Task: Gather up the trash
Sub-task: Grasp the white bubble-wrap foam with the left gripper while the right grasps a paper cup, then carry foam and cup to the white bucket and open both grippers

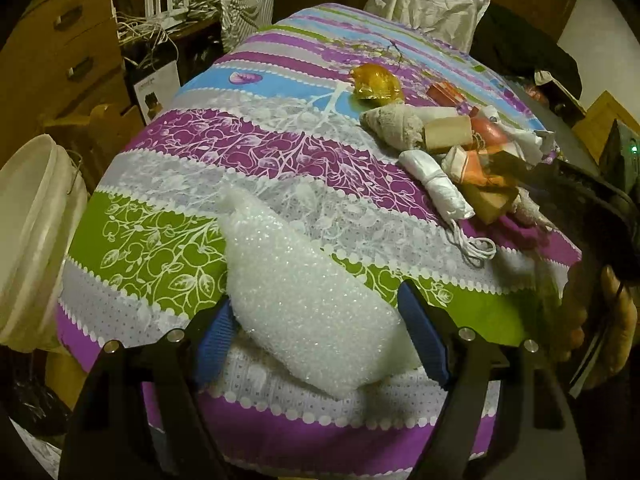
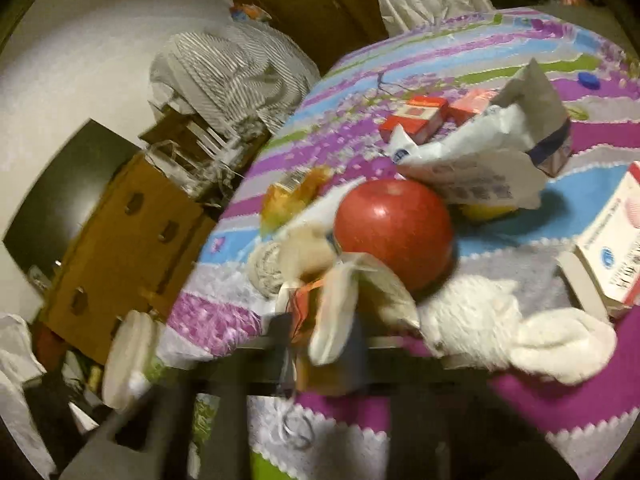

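Observation:
My left gripper (image 1: 316,336) is open, its blue pads (image 1: 214,336) on either side of a white foam sheet (image 1: 296,280) that lies on the striped tablecloth (image 1: 168,248). A heap of trash (image 1: 460,148) lies at the right: a rolled white bag (image 1: 436,180), a grey cloth roll (image 1: 394,124), an orange wrapper (image 1: 376,82). The right wrist view is blurred: my right gripper (image 2: 320,332) has its fingers around a white and orange wrapper (image 2: 332,320), just in front of a red apple (image 2: 394,228). Torn white packaging (image 2: 480,160) lies behind the apple.
A white bucket (image 1: 36,240) stands off the table's left edge. Red boxes (image 2: 416,118), a white medicine box (image 2: 616,240) and a white sock (image 2: 520,328) lie on the table. A cardboard box (image 2: 120,248) and cables are at the left. A hand (image 1: 612,328) holds the other gripper at the right.

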Demonstrator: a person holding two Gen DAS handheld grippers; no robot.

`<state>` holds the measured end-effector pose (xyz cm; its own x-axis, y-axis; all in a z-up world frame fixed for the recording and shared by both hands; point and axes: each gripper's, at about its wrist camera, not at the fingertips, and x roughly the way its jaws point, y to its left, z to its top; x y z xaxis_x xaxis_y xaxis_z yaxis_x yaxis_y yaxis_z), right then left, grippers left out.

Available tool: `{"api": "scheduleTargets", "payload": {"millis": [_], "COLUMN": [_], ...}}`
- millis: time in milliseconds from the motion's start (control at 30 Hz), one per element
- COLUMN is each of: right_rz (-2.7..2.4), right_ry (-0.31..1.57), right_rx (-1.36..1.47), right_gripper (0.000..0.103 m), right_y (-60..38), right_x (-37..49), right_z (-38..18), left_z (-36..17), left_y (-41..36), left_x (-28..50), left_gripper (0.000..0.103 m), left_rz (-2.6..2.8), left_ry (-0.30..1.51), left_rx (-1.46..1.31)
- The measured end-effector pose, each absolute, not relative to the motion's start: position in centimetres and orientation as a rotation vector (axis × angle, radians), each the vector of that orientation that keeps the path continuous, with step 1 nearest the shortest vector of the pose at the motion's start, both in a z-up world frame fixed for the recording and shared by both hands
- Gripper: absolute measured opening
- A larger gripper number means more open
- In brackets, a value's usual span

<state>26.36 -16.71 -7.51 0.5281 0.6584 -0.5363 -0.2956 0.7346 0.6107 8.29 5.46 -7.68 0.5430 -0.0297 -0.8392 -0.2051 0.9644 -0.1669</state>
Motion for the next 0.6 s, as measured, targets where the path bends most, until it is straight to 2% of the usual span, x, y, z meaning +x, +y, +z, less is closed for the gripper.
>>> {"api": "scheduleTargets", "payload": {"millis": [233,367,600], "right_rz": [0.631,0.624,0.59], "right_ry": [0.671,0.569,0.515], "right_rx": [0.464,0.411,0.32], "right_gripper": [0.008,0.008,0.008], "right_y": [-17.2,-18.3,-20.2], "right_x": [22.3,16.8,8.2], "right_z": [-2.1,2.5,5.2], "left_z": [-7.1,-6.8,-7.5], "left_y": [4.9,4.5,5.2], "left_x": [8.2,8.4,8.4], "left_gripper": [0.075,0.074,0.07], "left_rz": [0.092,0.069,-0.007], "left_ry": [0.982,0.972,0.979], "left_rx": [-0.226,-0.202,-0.277]}}
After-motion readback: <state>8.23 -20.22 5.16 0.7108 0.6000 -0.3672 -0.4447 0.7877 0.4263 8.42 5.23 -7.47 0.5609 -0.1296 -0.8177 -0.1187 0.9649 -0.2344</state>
